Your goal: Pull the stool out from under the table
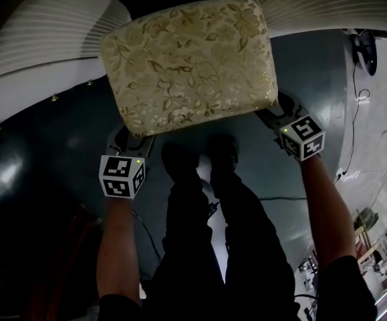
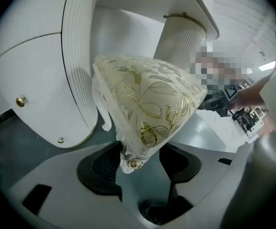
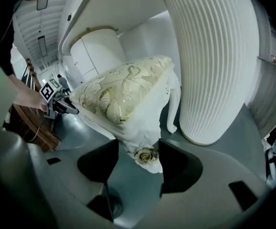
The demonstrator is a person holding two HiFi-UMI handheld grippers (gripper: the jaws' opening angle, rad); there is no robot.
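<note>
Counter (image 1: pixel 46 32) is filling the upper left and upper right of the head view, white and ribbed, with a dark gap between. Stool (image 1: pixel 190 65) is sitting top centre on the dark floor (image 1: pixel 59 152). Its far edge is lying at that gap and most of the gold floral seat is showing clear of it.

Left claw (image 2: pixel 140 150) is closing on the stool's near left corner. Its tips are pressing the cushion from both sides, held fairly wide by the padding. Right claw (image 3: pixel 138 149) is doing the same on the near right corner. Under each grip a gold rosette (image 2: pixel 134 164) is hanging free between the pads.

Risks I'm seeing:
- Both grips are sitting on soft tapered corners, so a sharp tug is likely peeling the tips off.
- White stool leg (image 3: pixel 174 111) is standing just beside the ribbed pedestal (image 3: pixel 209 66), so an uneven pull is likely swinging it into that.
- The person's shoes (image 1: pixel 200 159) are standing just below the seat's near edge, so there is little room to draw back.
</note>
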